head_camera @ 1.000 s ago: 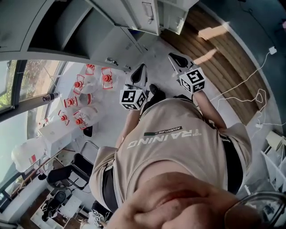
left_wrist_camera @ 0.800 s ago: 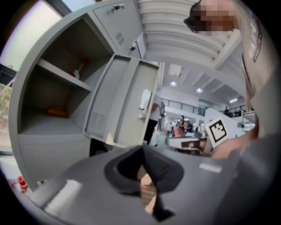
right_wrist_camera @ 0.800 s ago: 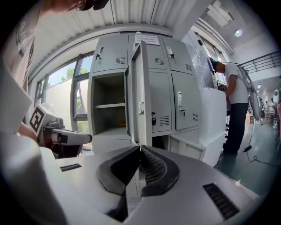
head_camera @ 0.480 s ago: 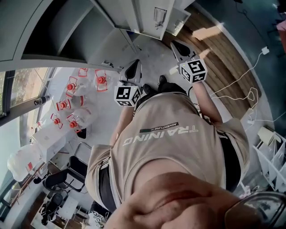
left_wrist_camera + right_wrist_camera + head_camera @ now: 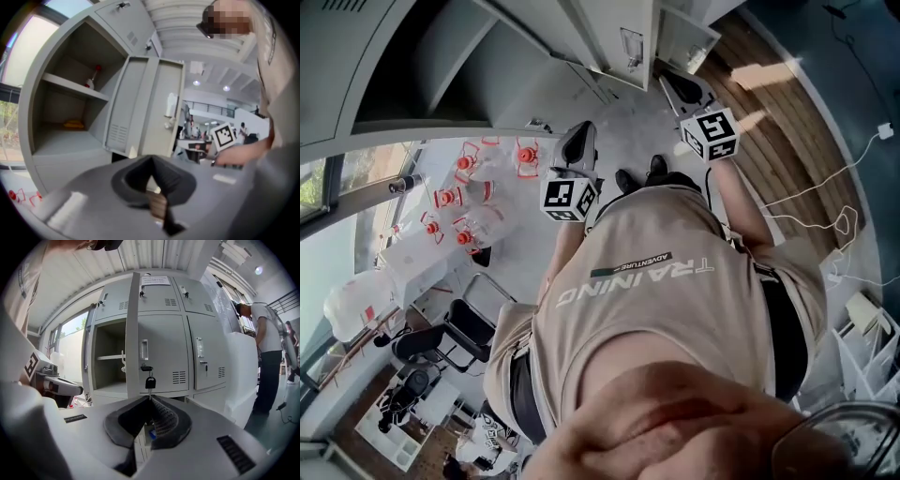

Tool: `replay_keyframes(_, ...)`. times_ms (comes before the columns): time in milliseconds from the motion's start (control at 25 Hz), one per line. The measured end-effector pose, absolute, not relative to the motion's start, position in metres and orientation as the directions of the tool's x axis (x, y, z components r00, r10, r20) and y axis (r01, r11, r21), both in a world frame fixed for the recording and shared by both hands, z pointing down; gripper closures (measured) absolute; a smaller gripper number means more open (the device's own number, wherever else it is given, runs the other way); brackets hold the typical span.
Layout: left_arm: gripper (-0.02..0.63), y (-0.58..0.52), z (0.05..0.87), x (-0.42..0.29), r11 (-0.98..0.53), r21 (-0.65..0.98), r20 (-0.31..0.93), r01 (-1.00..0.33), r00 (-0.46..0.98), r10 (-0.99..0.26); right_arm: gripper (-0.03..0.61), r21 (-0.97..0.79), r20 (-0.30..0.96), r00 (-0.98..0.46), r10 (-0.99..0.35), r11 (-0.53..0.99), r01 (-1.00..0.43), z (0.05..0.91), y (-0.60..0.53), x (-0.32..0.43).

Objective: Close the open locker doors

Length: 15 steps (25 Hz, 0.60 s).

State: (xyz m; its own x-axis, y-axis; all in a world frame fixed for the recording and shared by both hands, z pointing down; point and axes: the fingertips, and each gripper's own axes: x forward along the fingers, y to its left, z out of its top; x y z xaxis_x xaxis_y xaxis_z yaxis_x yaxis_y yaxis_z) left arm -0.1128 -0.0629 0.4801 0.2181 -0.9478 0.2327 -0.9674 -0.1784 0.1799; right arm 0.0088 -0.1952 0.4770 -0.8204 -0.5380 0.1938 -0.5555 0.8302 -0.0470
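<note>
Right gripper view | open locker door [image 5: 132, 333] stands edge-on ahead of our right gripper [image 5: 150, 401], fingers pinched together, empty | left gripper [image 5: 151, 161] likewise closed on nothing | risk: tips skid off that thin edge, or a hard shove bounces it back

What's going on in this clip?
A person stands in front of a bank of grey lockers with a tool in each hand. One locker door is swung wide open, showing a shelf with a red-topped item on it and something yellow on the floor of the compartment below. The left tool and the right tool both have their jaws together with nothing between them, and neither touches the door. The closing has not yet begun.
</note>
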Motion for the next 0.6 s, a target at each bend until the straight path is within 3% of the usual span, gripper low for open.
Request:
replay_keyframes(400, 0.614, -0.051, 0.499, -0.123, -0.074, 0.201, 0.282, -0.977, 0.13, -0.951, 0.561, -0.071, 0.156, -0.905, -0.395, 0.91, -0.41, 0.481, -0.185, -0.013)
replay_keyframes(600, 0.614, -0.045, 0.501, -0.124, -0.03, 0.224, 0.281, -0.974, 0.094, -0.955, 0.561, -0.101, 0.143, -0.954, -0.262, 0.955, -0.278, 0.482, -0.152, -0.028)
